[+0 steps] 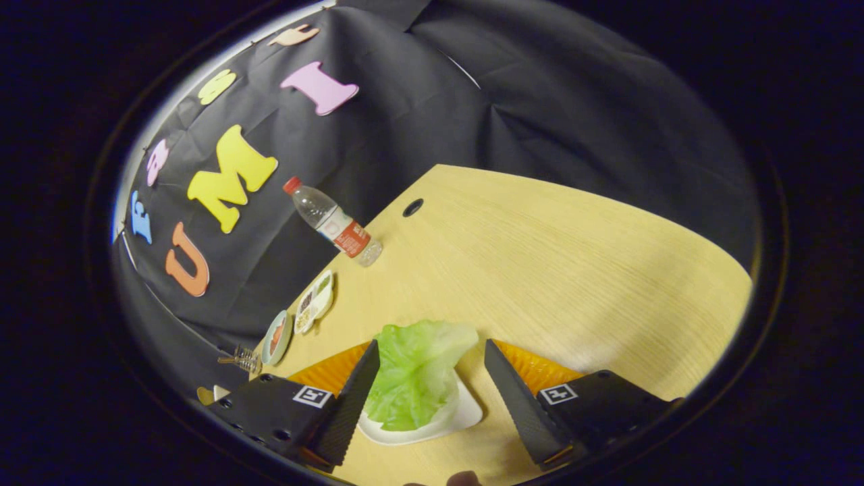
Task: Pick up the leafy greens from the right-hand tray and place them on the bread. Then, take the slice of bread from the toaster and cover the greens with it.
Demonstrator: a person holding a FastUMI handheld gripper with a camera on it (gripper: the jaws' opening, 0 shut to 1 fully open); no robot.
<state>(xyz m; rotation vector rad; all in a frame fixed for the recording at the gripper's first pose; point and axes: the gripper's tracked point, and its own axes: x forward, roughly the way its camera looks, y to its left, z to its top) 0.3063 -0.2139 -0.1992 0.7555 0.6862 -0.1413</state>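
A light green lettuce leaf (415, 374) lies on a small white tray (466, 413) on the wooden table (540, 270). My gripper (432, 354) hovers over it and is open. The leaf sits between the two fingers, nearer the left finger (358, 395), whose tip touches or overlaps the leaf's edge. A clear gap separates the leaf from the right finger (509, 391). Neither finger presses on the leaf.
A plastic water bottle (334, 223) with a red cap and red label stands near the table's far edge by the booth wall. Two small dishes with food (314, 302) (277, 336) sit along that edge. A round cable hole (412, 207) is in the tabletop beyond them.
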